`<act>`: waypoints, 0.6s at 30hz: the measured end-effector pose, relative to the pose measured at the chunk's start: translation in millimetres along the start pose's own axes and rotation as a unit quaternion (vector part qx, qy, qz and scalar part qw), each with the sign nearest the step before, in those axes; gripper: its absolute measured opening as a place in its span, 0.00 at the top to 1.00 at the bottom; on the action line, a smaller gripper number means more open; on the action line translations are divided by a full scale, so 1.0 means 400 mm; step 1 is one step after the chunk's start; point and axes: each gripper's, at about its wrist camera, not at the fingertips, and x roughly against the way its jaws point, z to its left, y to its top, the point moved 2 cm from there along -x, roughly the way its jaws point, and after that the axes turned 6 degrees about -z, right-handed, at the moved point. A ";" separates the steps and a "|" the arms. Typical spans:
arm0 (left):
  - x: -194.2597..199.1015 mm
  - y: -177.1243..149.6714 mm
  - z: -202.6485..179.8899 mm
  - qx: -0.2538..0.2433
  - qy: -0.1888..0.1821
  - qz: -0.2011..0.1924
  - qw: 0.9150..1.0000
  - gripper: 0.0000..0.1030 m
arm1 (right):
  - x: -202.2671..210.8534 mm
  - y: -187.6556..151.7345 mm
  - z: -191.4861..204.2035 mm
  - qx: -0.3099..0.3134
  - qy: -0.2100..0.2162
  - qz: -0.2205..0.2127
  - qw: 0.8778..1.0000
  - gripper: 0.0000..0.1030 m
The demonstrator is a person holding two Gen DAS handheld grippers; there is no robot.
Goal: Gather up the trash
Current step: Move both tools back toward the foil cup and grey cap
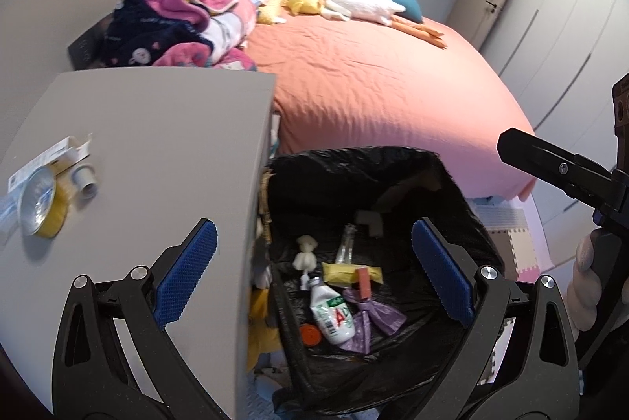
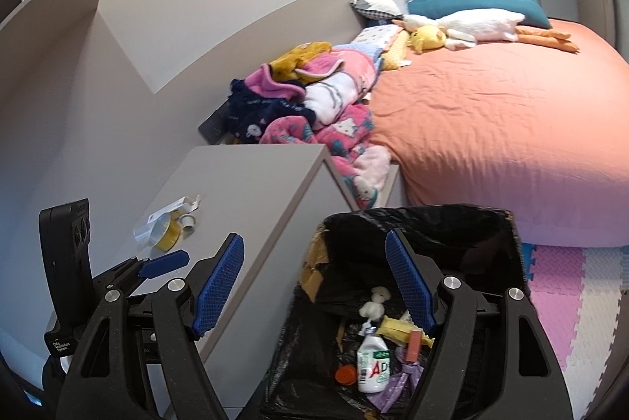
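Observation:
A bin lined with a black bag (image 1: 354, 160) (image 2: 416, 219) stands between the grey nightstand (image 1: 157, 129) (image 2: 251, 184) and the bed. Inside lie a white bottle (image 1: 332, 316) (image 2: 373, 369), a yellow wrapper (image 1: 342, 272), a purple bag (image 1: 373, 318) and an orange cap (image 1: 310, 334). On the nightstand lie a yellow foil cup (image 1: 43, 204) (image 2: 167, 229), a white paper packet (image 1: 51, 154) and a small grey tube (image 1: 86, 182). My left gripper (image 1: 314, 274) is open and empty over the bin's left side. My right gripper (image 2: 314, 282) is open and empty above the bin.
The bed with an orange sheet (image 1: 373, 82) (image 2: 491, 113) carries a heap of pink blankets (image 1: 177, 31) (image 2: 306, 105), pillows and plush toys (image 1: 346, 1). Foam floor mats (image 2: 570, 298) lie right of the bin. Wardrobe doors (image 1: 558, 7) stand at far right.

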 end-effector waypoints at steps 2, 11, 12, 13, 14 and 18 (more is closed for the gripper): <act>0.009 -0.006 0.023 0.006 0.008 -0.002 1.000 0.07 | -0.012 -0.002 0.018 0.004 0.006 0.002 1.000 0.27; 0.057 -0.030 0.129 0.031 0.050 -0.017 0.998 0.07 | -0.078 -0.010 0.123 0.025 0.066 0.001 0.998 0.27; 0.061 -0.032 0.141 0.035 0.055 -0.018 0.998 0.07 | -0.089 -0.013 0.137 0.029 0.071 0.004 0.997 0.27; 0.067 -0.036 0.157 0.041 0.062 -0.019 0.997 0.07 | -0.097 -0.014 0.148 0.032 0.074 0.006 0.997 0.27; 0.072 -0.040 0.173 0.047 0.067 -0.020 0.996 0.07 | -0.106 -0.016 0.159 0.035 0.076 0.009 0.996 0.27; 0.099 -0.059 0.233 0.067 0.088 -0.024 0.994 0.07 | -0.146 -0.024 0.212 0.050 0.093 0.028 0.994 0.27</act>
